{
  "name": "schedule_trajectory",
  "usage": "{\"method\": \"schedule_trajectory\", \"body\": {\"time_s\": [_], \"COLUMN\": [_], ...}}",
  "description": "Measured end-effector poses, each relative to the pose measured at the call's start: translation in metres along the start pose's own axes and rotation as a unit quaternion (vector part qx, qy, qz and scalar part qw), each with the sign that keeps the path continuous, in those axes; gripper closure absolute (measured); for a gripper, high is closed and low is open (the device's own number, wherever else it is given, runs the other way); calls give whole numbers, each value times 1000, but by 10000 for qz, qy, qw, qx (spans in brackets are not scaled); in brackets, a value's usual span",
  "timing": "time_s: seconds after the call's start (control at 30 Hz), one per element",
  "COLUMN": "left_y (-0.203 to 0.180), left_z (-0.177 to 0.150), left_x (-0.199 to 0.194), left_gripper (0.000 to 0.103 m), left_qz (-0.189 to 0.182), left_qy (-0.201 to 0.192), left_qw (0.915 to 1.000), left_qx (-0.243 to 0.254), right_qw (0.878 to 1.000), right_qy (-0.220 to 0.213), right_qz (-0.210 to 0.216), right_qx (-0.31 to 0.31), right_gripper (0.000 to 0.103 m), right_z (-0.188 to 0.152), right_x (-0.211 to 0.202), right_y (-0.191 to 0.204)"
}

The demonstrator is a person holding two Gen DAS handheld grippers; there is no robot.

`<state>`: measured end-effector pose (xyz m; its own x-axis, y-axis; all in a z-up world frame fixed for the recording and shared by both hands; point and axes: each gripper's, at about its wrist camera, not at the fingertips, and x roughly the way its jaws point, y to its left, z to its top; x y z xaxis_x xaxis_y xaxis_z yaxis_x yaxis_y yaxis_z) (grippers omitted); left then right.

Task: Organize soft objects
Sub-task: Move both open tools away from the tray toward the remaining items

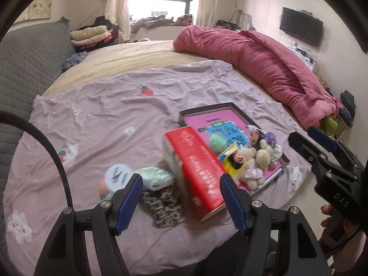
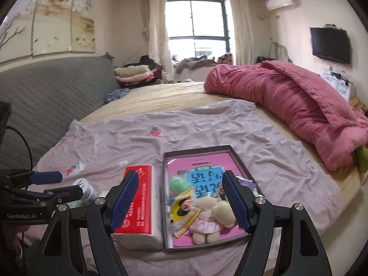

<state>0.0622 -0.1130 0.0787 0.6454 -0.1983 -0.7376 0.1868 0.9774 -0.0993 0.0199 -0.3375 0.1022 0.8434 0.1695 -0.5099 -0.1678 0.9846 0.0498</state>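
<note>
Your bed carries a wrinkled lilac sheet [image 2: 207, 128] with a pink duvet heaped at the right; the shallow dark tray [image 2: 164, 197] lies near the front edge, long axis running away from you, soft dolls [image 2: 207, 214] piled at its near end; the red tissue pack [image 2: 140, 197] lies just left, parallel; your left gripper [image 1: 181, 195] and right gripper [image 2: 181, 197] both hover with jaws apart, empty; a spotted fabric piece [image 1: 163, 207] is blurred.

The lilac sheet [image 2: 207, 128] is thin, matt, wrinkled cloth; the pink quilt [image 2: 299, 105] looks thick and puffy. The red tissue pack [image 2: 138, 197] is glossy plastic film, the plush doll [image 2: 207, 218] fuzzy fabric. Both tongs' pads [image 1: 128, 197] are ribbed blue rubber on matt black plastic.
</note>
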Motion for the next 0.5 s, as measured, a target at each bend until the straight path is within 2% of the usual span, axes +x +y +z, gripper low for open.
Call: {"method": "schedule_trajectory", "body": {"time_s": [0.27, 0.5], "left_y": [71, 118], "left_z": [-20, -37], "left_x": [-9, -15], "left_gripper": [34, 34], "left_qz": [311, 592], "left_qy": [81, 138], "left_qw": [9972, 9929], "left_qx": [-680, -1018], "right_qw": [9988, 9949], "right_qy": [95, 164], "right_qz": [269, 517], "right_qx": [-403, -852], "right_gripper": [27, 27], "right_z": [-3, -8], "right_x": [4, 5], "right_y": [36, 69]}}
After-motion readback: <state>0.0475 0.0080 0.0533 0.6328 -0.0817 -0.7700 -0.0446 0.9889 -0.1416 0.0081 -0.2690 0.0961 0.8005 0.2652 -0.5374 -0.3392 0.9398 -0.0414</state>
